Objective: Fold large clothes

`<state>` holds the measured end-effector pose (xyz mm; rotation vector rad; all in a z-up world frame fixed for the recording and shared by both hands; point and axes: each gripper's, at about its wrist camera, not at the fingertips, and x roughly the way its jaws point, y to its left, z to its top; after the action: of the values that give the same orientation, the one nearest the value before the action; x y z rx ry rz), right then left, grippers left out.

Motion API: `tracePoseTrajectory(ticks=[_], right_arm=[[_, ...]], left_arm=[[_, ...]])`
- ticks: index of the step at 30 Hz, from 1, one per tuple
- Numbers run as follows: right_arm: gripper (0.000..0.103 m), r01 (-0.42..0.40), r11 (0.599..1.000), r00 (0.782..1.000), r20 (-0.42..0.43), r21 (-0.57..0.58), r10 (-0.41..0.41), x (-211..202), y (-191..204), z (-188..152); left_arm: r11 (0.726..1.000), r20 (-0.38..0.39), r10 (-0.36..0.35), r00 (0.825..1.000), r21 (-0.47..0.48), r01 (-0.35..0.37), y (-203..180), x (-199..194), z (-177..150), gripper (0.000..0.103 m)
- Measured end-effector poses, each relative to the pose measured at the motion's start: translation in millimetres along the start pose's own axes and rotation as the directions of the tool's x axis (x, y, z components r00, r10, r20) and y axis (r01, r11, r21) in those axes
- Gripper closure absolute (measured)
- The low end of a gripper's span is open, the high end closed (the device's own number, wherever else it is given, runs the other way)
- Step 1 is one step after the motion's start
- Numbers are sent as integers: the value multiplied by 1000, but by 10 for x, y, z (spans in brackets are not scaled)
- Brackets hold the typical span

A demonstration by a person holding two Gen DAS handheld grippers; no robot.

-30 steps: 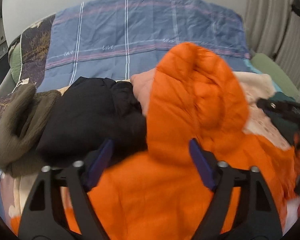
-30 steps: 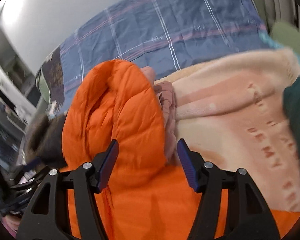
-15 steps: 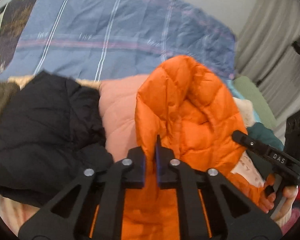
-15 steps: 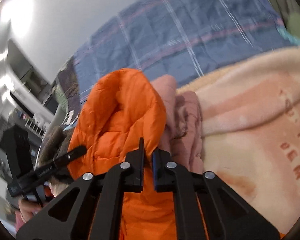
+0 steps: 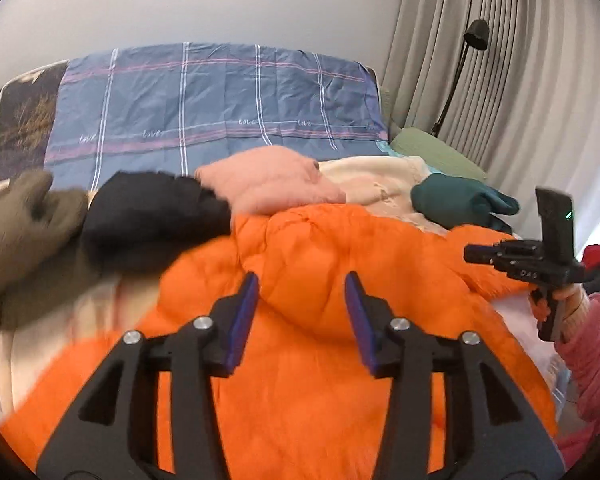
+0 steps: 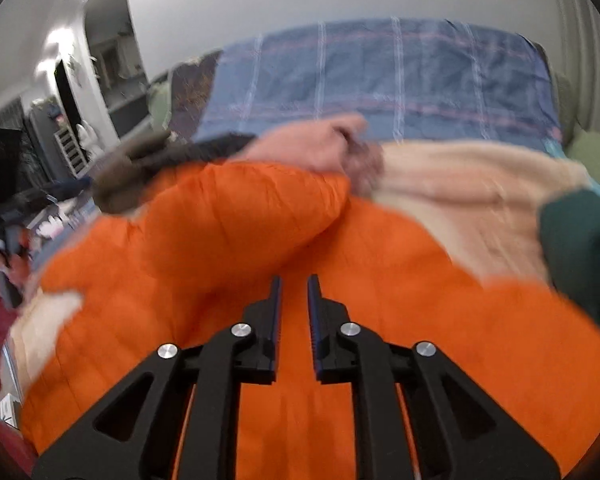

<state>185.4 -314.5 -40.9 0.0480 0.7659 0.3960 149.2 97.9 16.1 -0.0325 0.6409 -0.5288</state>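
An orange puffer jacket (image 5: pixel 320 320) lies spread over the pile of clothes on the bed, its hood folded down flat onto its body. It also fills the lower part of the right wrist view (image 6: pixel 260 248). My left gripper (image 5: pixel 299 300) is open and empty just above the folded hood. My right gripper (image 6: pixel 291 292) hovers over the jacket with its jaws slightly apart, holding nothing. It also shows at the right of the left wrist view (image 5: pixel 520 260).
Behind the jacket lie a black garment (image 5: pixel 152 216), an olive fleece (image 5: pixel 24 236), a pink puffer (image 5: pixel 272 180), a cream sweater (image 5: pixel 380 184) and a dark green garment (image 5: pixel 456 200). A blue plaid sheet (image 5: pixel 220 108) covers the bed. Curtains and a lamp (image 5: pixel 472 40) stand right.
Both grippers were shut on the upright orange hood half a second ago. They have let go and opened, and the hood now lies folded down on the jacket.
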Motion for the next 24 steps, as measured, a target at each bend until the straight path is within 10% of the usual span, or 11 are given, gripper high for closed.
tracePoseTrajectory(ticks=[3, 12, 17, 24], right_arm=[[90, 61, 997, 998, 1, 52, -61, -117, -76, -74], [88, -132, 953, 990, -11, 274, 140, 530, 467, 336], [91, 16, 966, 969, -241, 259, 49, 1204, 588, -35], [91, 5, 964, 976, -211, 268, 53, 1135, 593, -138]], left_arm=[[998, 17, 63, 998, 6, -63, -27, -53, 4, 51], [998, -155, 43, 987, -46, -50, -489, 1110, 75, 66], [992, -337, 105, 936, -33, -123, -411, 1701, -431, 67], [994, -314, 92, 945, -31, -107, -393, 1598, -469, 67]])
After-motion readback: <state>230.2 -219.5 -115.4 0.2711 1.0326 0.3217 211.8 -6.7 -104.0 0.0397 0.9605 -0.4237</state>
